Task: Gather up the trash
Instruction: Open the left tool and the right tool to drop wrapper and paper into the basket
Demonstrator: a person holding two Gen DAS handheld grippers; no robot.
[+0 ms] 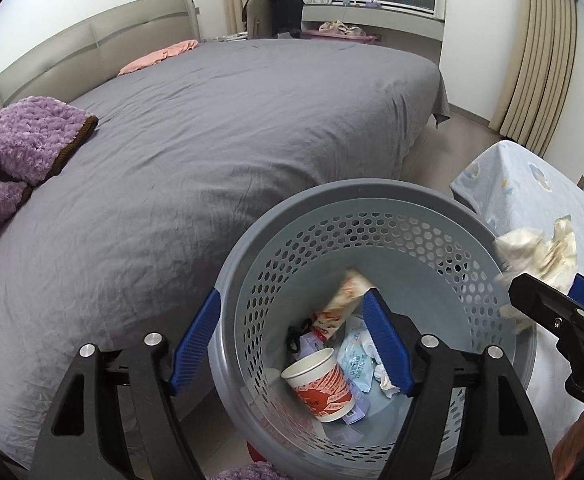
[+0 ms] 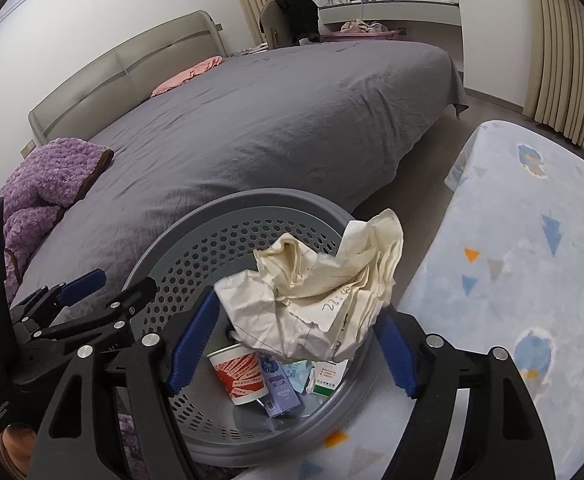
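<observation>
The right hand-held gripper (image 2: 296,316) grips a crumpled paper (image 2: 316,292) over the grey basket (image 2: 195,240); only its view shows the handwriting on it. The left hand-held gripper (image 1: 292,332) clamps the basket's near rim, one finger inside. In the basket lie a paper cup (image 1: 320,380), wrappers (image 1: 356,364) and a small box (image 2: 281,390). Beyond is the bed (image 1: 211,140).

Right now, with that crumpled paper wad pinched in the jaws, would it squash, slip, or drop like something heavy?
The crumpled paper probably squashes easily: its folds look loose and airy. It seems light for its bulk, since the right gripper holds it above the basket by its lower edge alone. Once released, it would likely tumble softly rather than drop hard.
</observation>
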